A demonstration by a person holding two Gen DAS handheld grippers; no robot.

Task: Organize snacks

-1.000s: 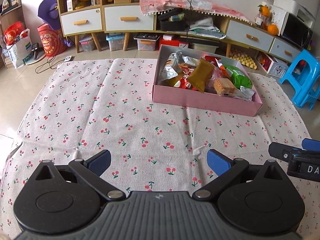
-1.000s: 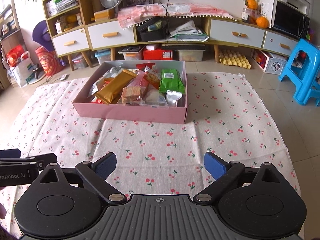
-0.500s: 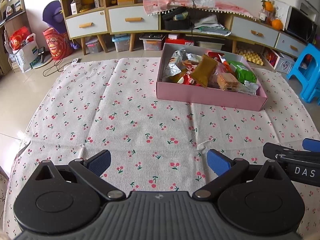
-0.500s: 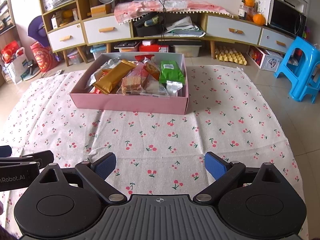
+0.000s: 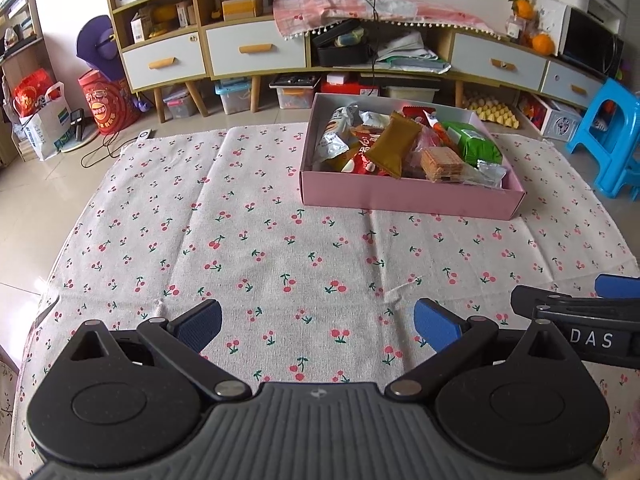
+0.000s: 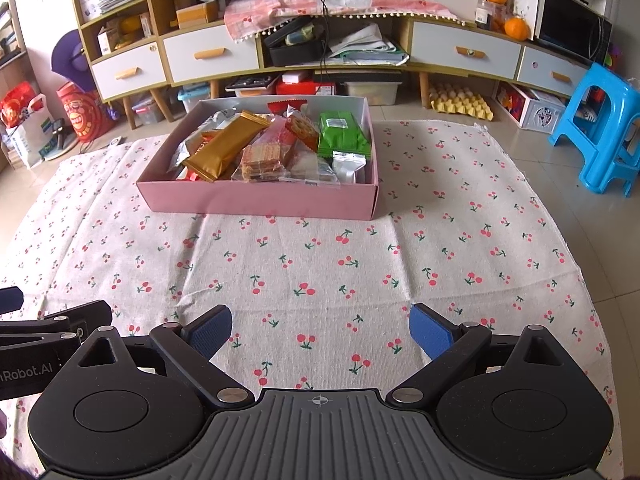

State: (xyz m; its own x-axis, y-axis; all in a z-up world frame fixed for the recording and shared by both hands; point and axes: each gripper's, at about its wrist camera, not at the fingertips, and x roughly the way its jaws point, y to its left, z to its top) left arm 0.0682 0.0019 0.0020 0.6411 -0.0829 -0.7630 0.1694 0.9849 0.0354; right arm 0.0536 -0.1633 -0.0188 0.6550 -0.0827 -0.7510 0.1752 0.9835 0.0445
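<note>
Snacks: all piled in the pink box [image 6: 256,200], nothing loose on the cloth that I can see.
Your left gripper [image 5: 318,322]: blue pads spread wide apart, nothing between them, hovering over bare cloth well short of the box.
Your right gripper [image 6: 320,328]: same deal, fingers splayed and empty, sitting just beside the left one; each shows up at the edge of the other's camera.
Cloth [image 6: 320,256]: cherry-print sheet spread on the tiled floor, a few creases running through it, box sits on its far half.
Box position: from your left camera it's ahead and off to the right, from your right camera it's ahead and a bit left, so it's roughly between your two grippers, further out.
Gold packet [image 6: 226,146]: long one lying diagonally on top of the heap, left of centre.
Wafer pack [image 6: 262,160]: clear wrapper, squared biscuits, just right of the gold packet near the front wall.
Green packet [image 6: 342,132]: lies along the right side of the box.
Silver pouch [image 6: 348,164]: tucked in the front right corner, just in front of the green one.
Background: low cabinet [image 6: 208,54] with white drawers behind the box, blue plastic stool [image 6: 600,120] off to the right on the tiles.
</note>
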